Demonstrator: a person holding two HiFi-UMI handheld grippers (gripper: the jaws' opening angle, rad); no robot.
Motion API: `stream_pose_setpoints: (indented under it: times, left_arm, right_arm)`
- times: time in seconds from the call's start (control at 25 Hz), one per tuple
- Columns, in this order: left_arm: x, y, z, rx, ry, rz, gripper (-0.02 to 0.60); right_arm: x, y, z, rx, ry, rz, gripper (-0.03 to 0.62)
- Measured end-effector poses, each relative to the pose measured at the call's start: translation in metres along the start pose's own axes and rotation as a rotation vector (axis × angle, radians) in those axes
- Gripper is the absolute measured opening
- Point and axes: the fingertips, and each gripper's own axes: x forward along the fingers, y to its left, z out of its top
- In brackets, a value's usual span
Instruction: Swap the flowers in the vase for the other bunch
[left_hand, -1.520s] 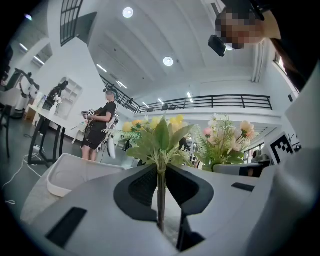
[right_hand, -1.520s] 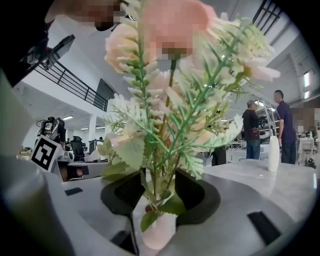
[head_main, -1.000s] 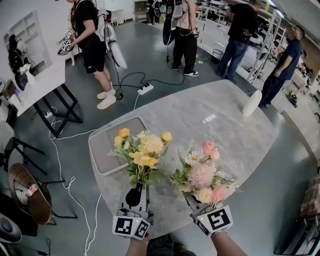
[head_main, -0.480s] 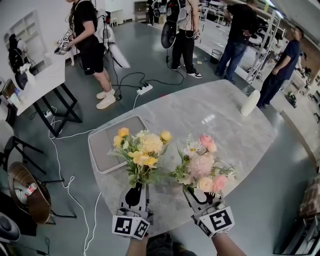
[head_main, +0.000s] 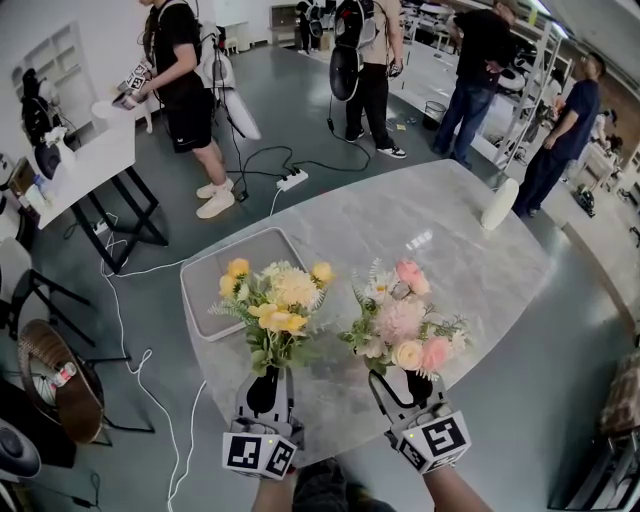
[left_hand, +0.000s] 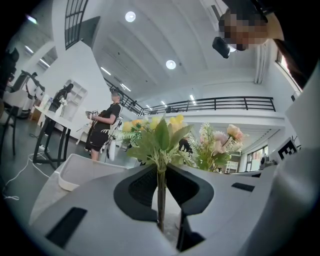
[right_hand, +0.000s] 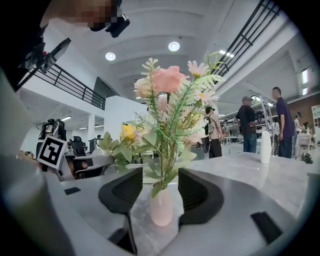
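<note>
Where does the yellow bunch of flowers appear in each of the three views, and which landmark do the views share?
Head view: the yellow bunch is left of centre, near the bottom.
Left gripper view: centre, with its stem between the jaws.
Right gripper view: left of centre, in the background.
Shared landmark: the pink bunch, to its right in every view.

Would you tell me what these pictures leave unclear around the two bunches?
1. The vase: hidden in the head view beneath the pink bunch.
2. The stem end of the yellow bunch: hidden in the left gripper view behind the left gripper's jaws.
</note>
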Motion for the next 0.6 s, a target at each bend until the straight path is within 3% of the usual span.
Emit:
stream_pose_setpoints:
  times: [0.6]
  left_arm:
    - [-0.036,-0.019,-0.004,0.0,-0.018,0.022,0.063]
  right_arm:
    - [-0.035,0.008,-0.007,0.033,-0.023,0.004,0.212]
